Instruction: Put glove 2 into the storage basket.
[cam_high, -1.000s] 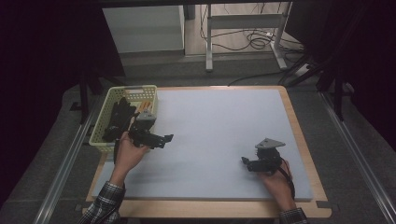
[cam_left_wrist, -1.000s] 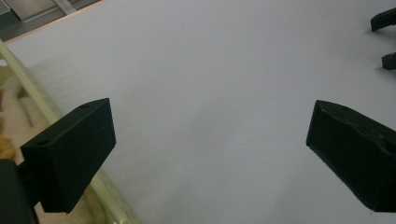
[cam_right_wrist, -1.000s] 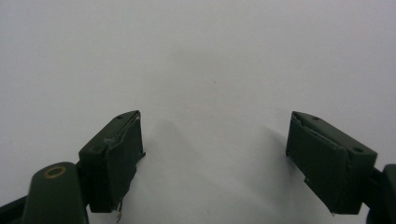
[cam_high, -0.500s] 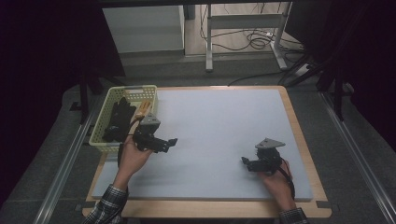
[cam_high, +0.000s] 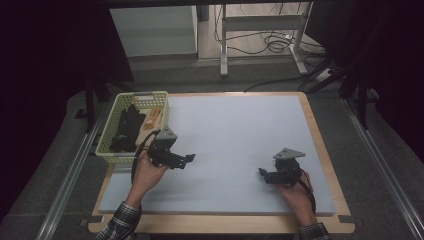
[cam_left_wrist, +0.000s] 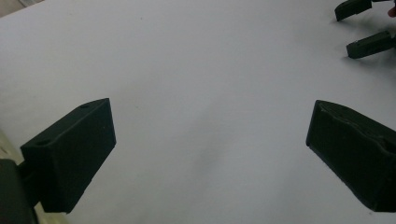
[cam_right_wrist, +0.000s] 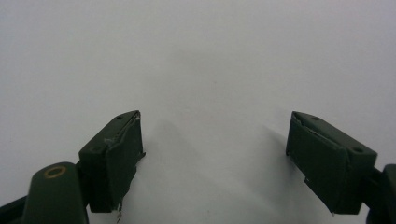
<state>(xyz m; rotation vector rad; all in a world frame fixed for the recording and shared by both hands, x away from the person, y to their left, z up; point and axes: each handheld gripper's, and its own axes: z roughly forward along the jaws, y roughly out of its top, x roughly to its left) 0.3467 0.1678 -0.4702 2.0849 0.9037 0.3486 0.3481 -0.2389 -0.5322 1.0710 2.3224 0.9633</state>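
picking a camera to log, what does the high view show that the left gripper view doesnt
High view: the yellow basket at the mat's left edge with dark items and an orange one inside, both hands, the wooden table rim, and the floor cables behind.

Left gripper view: a close look at the left claw, jaws wide apart with nothing between them.

Both: the pale grey mat and the right claw, open.

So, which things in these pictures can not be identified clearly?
- High view: the dark items in the basket are too small and dark to name; the orange item too.
- High view: the right tongs are small, so their opening is unclear there; the right gripper view shows them open.
- Left gripper view: the other tongs are cut off by the top right edge.
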